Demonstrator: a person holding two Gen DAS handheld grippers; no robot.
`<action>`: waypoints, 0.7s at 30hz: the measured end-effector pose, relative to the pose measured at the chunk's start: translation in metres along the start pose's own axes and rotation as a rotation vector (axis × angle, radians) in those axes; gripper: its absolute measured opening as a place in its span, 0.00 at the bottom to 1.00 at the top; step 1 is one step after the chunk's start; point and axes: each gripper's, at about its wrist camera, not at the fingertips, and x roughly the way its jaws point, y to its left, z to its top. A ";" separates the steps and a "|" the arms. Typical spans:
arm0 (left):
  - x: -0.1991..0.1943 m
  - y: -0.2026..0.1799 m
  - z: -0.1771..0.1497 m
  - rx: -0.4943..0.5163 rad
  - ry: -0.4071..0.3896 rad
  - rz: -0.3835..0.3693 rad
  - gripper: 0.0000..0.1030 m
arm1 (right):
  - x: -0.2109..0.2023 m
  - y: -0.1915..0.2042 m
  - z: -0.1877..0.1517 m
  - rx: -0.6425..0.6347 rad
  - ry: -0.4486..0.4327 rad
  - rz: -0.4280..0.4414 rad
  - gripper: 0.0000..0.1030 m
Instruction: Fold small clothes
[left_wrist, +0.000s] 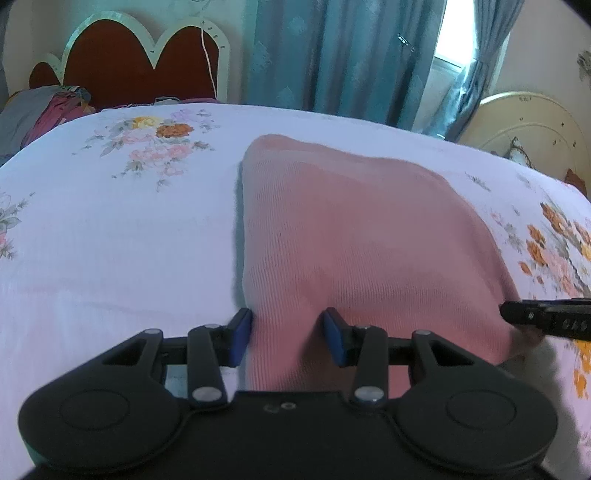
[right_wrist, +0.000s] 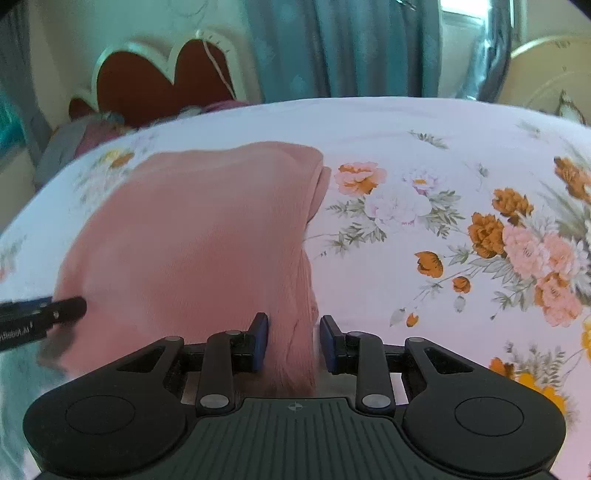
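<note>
Pink knit garment (left_wrist: 354, 236) lies folded into a rough rectangle on the bed (left_wrist: 110, 240), on its floral sheet, with layered edges showing along its right side. It looks soft, light and limp, so it should sag and drape once lifted; the near corners seem the sensible places to take hold. The left gripper (left_wrist: 288, 334) straddles the near left corner, fingers parted around the cloth and not pinching it. The right gripper (right_wrist: 293, 341) does the same at the near right corner, its fingers likewise apart with fabric between them. Bare sheet spreads on both sides and beyond; the headboard (left_wrist: 140, 62) and curtains (left_wrist: 332, 51) stand well apart.
</note>
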 end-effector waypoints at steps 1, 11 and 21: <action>0.000 -0.001 -0.002 0.003 0.001 0.001 0.41 | 0.002 -0.002 -0.006 0.009 0.003 0.005 0.28; 0.000 -0.006 -0.008 0.035 -0.016 0.039 0.59 | 0.002 0.001 -0.011 0.041 -0.016 -0.018 0.29; -0.002 -0.003 -0.010 -0.042 0.030 0.087 0.99 | -0.007 0.005 -0.002 0.020 -0.008 -0.100 0.70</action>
